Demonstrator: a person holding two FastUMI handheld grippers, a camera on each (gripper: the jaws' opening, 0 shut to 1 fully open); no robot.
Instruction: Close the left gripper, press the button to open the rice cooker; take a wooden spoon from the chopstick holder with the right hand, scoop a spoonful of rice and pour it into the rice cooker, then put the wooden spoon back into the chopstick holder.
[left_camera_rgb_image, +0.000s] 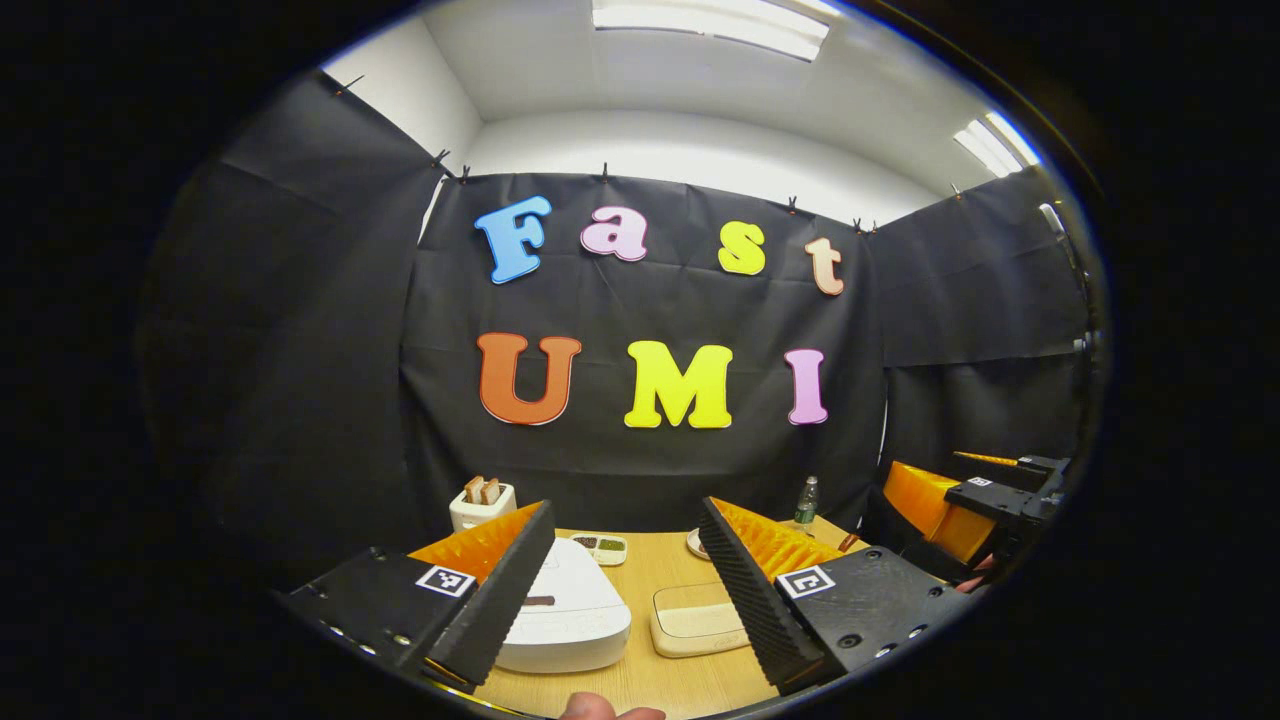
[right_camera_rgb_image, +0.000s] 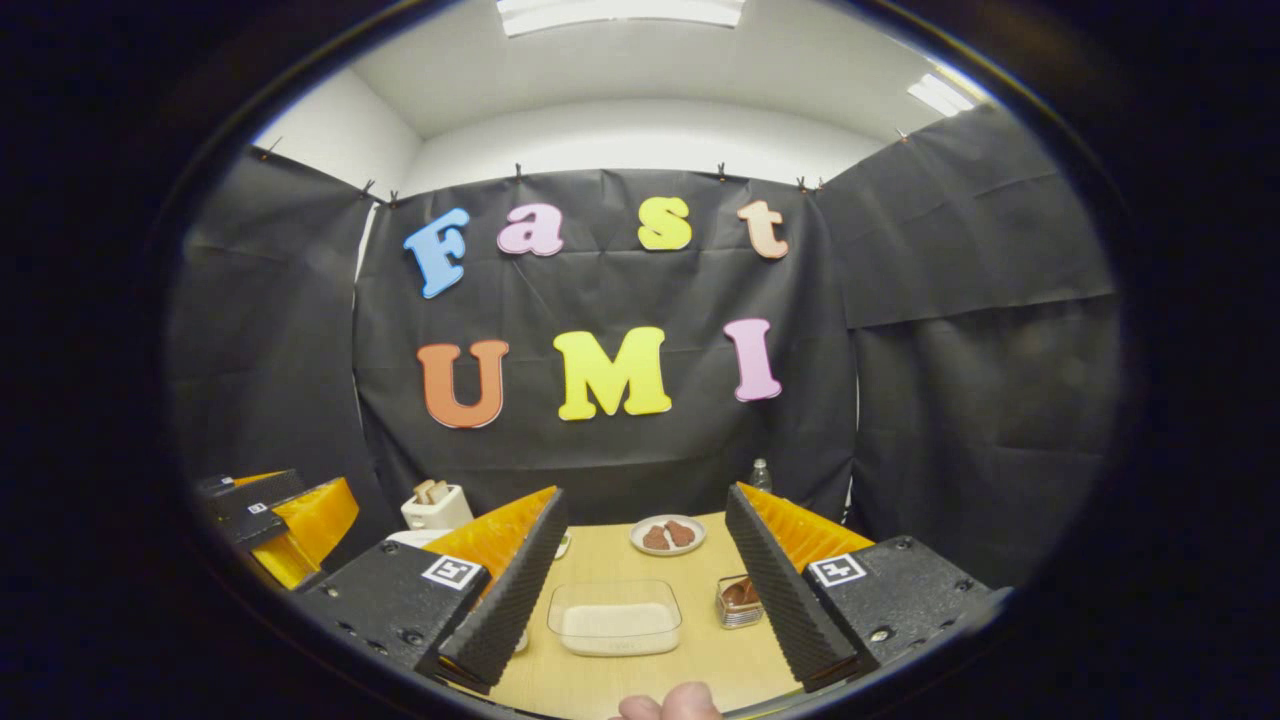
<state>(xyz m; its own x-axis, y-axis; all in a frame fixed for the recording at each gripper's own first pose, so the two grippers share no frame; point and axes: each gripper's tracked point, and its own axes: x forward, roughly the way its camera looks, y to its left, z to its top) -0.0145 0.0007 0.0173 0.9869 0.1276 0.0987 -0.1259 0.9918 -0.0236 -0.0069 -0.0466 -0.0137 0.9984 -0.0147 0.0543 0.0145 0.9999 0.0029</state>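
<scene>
The white rice cooker (left_camera_rgb_image: 570, 610) sits with its lid down on the wooden table (left_camera_rgb_image: 650, 680), low and just left of centre, partly behind one of my left gripper's fingers. My left gripper (left_camera_rgb_image: 625, 508) stands open above it, holding nothing. A clear tub of rice (right_camera_rgb_image: 615, 617) lies between the fingers of my open right gripper (right_camera_rgb_image: 646, 492), farther off on the table. A small clear holder (right_camera_rgb_image: 740, 600) with brown wooden pieces stands right of the tub. The rice tub (left_camera_rgb_image: 700, 620) is to the right of the cooker in the left gripper view.
At the back left stands a white toaster (left_camera_rgb_image: 482, 505) with bread slices. Behind it are a small sectioned dish (left_camera_rgb_image: 600, 546), a plate with brown food (right_camera_rgb_image: 667, 535) and a green bottle (left_camera_rgb_image: 806, 500). A fingertip (right_camera_rgb_image: 672, 703) shows at the bottom edge. Black cloth walls enclose the table.
</scene>
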